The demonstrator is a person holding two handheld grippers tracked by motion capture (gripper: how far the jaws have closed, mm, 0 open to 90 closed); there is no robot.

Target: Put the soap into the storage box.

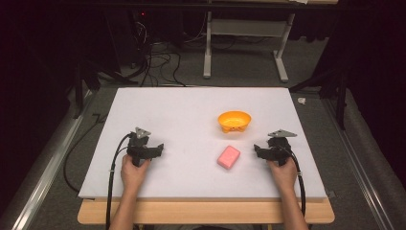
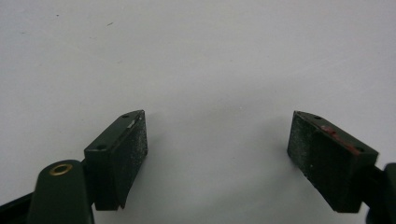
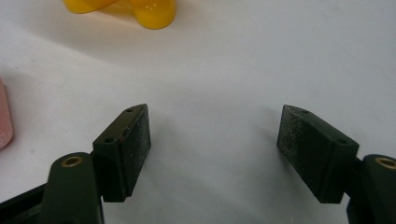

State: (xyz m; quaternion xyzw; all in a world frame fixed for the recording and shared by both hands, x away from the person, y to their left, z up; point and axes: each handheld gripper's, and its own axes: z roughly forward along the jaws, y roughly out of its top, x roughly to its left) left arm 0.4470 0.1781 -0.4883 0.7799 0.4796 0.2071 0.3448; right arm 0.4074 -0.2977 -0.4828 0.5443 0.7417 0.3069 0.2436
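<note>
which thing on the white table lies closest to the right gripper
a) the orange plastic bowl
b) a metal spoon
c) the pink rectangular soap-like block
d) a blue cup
c: in the high view the pink rectangular soap-like block lies flat on the white table just beside the right gripper, while the orange plastic bowl sits farther back; the right gripper view has the block at its left edge.

White table top on a pale wooden board, set on grey carpet floor. Beyond it, a white-framed table stand and tangled black cables. Dark, unlit surroundings; light confined to the table.
</note>
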